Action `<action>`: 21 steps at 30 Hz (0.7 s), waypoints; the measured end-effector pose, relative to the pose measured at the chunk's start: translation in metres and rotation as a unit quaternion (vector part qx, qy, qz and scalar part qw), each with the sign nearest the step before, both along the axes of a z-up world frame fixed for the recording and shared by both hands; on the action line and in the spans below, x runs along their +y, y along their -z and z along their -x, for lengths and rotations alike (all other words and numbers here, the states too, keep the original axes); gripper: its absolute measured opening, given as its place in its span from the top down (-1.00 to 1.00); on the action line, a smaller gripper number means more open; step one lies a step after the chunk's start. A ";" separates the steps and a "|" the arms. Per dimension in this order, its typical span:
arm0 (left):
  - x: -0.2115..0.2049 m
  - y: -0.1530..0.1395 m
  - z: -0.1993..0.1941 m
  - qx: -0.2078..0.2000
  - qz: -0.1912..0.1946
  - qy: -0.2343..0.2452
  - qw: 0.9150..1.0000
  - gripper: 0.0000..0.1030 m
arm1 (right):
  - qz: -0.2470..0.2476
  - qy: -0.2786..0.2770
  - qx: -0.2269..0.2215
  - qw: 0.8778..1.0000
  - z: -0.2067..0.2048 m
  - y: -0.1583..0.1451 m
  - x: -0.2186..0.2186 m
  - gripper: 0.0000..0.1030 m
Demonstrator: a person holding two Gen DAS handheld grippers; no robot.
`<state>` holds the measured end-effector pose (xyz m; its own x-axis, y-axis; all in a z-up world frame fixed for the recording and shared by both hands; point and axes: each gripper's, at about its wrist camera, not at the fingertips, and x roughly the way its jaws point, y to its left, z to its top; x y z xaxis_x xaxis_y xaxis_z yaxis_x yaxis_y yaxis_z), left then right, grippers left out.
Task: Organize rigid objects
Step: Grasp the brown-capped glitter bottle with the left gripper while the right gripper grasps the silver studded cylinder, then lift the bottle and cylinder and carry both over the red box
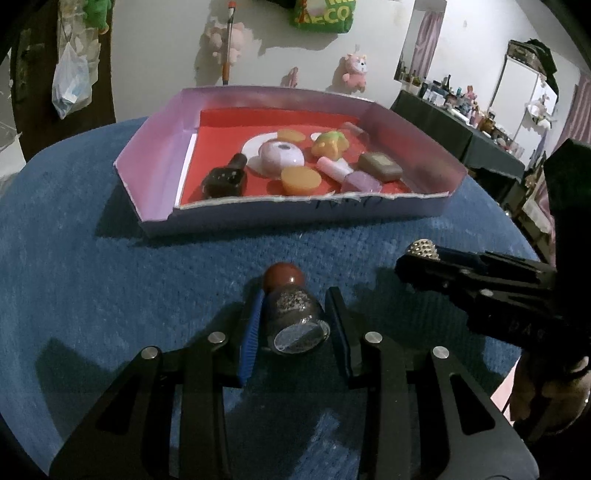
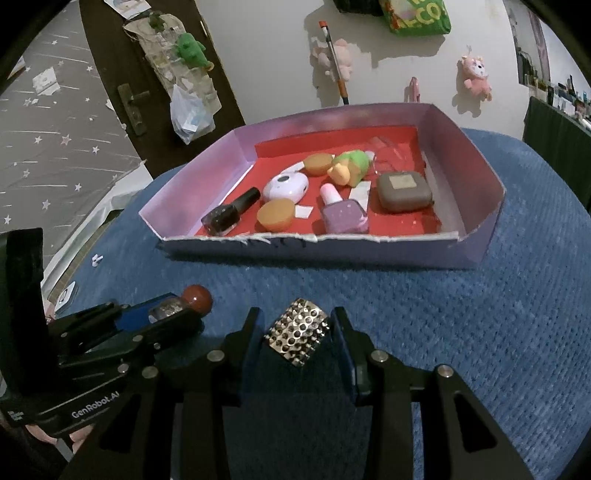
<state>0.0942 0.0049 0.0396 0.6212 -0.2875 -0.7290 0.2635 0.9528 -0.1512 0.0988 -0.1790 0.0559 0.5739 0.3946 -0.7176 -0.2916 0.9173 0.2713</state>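
My left gripper (image 1: 293, 321), matt black with ribbed blue pads, clamps a glossy glass bottle (image 1: 295, 317) of glitter with a smooth red cap. My right gripper (image 2: 297, 338) pinches a shiny studded metal piece (image 2: 298, 338). Rough blue cloth (image 2: 443, 332) lies under the smooth lilac paper-lined tray (image 2: 461, 147).

A pink plush toy (image 2: 477, 75) and a green snack bag (image 2: 417, 16) are hung on the white wall (image 2: 258, 55). A plastic bag (image 2: 190, 116) is hung on the dark door (image 2: 110, 74).

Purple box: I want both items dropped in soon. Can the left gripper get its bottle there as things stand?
Probably yes: the left gripper is shut on the glitter bottle, and only bare blue cloth lies before the purple box.
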 end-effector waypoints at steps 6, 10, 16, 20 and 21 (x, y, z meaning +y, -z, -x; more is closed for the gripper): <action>0.002 0.008 0.004 0.001 -0.004 -0.003 1.000 0.38 | 0.010 0.001 0.009 1.000 0.006 0.011 -0.005 0.22; -0.004 0.008 0.006 -0.003 -0.022 -0.002 1.000 0.37 | 0.018 -0.003 0.005 1.000 0.007 0.012 -0.004 0.21; -0.002 0.009 0.006 -0.001 -0.011 -0.002 1.000 0.07 | 0.027 -0.007 -0.003 1.000 0.010 0.013 -0.002 0.17; -0.002 0.008 0.008 -0.005 -0.012 -0.006 1.000 -0.07 | 0.024 -0.011 -0.005 1.000 0.011 0.012 0.000 0.05; -0.002 0.009 0.007 -0.005 -0.011 -0.006 1.000 -0.07 | 0.027 -0.013 -0.007 1.000 0.012 0.012 0.001 0.02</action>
